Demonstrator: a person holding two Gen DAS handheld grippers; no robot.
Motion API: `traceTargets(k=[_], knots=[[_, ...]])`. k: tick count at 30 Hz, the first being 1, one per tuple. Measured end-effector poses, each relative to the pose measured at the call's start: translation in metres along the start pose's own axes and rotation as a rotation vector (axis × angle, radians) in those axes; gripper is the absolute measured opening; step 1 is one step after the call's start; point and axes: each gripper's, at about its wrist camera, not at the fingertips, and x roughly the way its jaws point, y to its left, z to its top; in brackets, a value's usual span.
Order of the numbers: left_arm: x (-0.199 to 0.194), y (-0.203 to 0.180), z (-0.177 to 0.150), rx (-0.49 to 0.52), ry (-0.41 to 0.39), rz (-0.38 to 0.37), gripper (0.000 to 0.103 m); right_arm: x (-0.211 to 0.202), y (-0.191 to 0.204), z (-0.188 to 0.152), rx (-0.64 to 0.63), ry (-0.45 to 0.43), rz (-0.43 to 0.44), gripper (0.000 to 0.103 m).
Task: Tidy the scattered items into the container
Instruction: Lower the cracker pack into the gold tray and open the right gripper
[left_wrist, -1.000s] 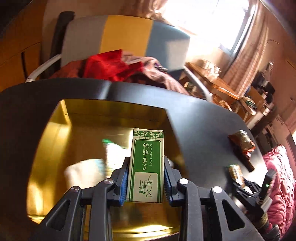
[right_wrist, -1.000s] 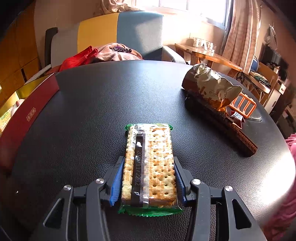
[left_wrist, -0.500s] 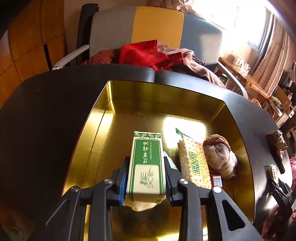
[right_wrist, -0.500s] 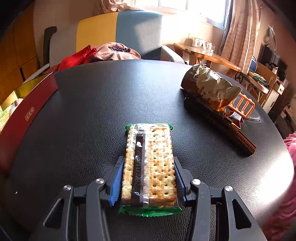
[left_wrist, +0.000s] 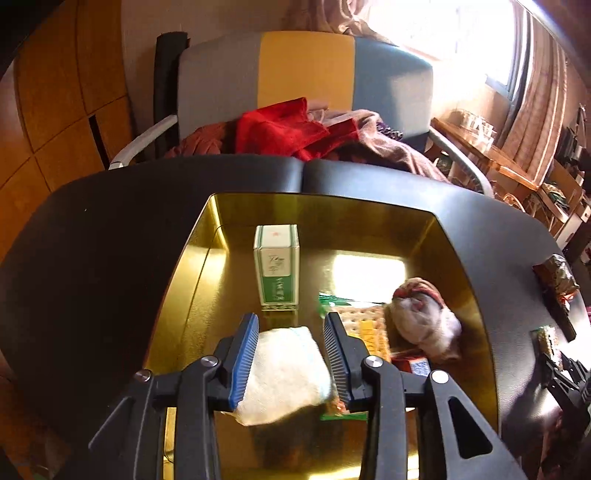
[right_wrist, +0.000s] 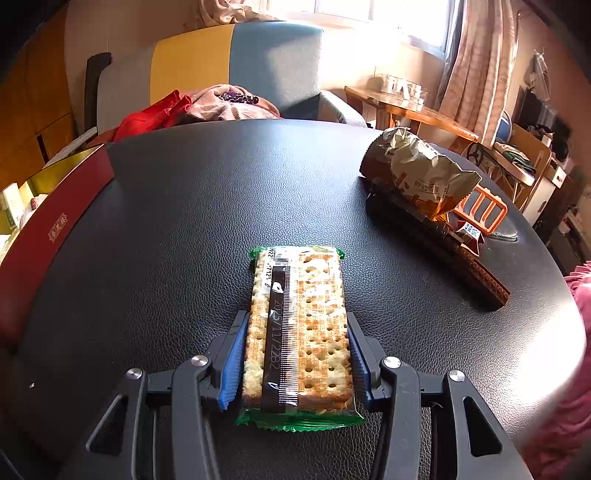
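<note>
The left gripper (left_wrist: 290, 334) is opening; the green box (left_wrist: 276, 270), released, now stands mid-frame inside the gold container (left_wrist: 461, 280). The right gripper (right_wrist: 294, 345) still clamps the cracker packet (right_wrist: 297, 332), next to go in.

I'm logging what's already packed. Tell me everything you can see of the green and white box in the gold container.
The green and white box is a small, tall carton, seemingly cardboard, white above and green below with printed characters. It stands upright and closed on the floor of the gold container, near its far left corner, apart from the other items, with nothing gripping it.
</note>
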Motion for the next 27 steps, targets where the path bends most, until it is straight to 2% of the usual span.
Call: traceTargets(k=[10, 15, 22, 27], knots=[[-0.023, -0.033, -0.022, 0.021, 0.001, -0.111, 0.038, -0.003, 0.001, 0.004, 0.033, 0.013, -0.014, 0.048], [-0.025, -0.048, -0.034, 0.033, 0.021, -0.147, 0.038, -0.008, 0.006, 0.004, 0.054, 0.013, 0.037, 0.048], [-0.029, -0.059, -0.046, 0.051, 0.033, -0.17, 0.038, -0.01, 0.042, 0.005, -0.002, 0.016, 0.13, 0.048], [-0.032, -0.064, -0.052, 0.064, 0.036, -0.179, 0.038, -0.011, 0.067, 0.006, -0.047, 0.019, 0.158, 0.048]])
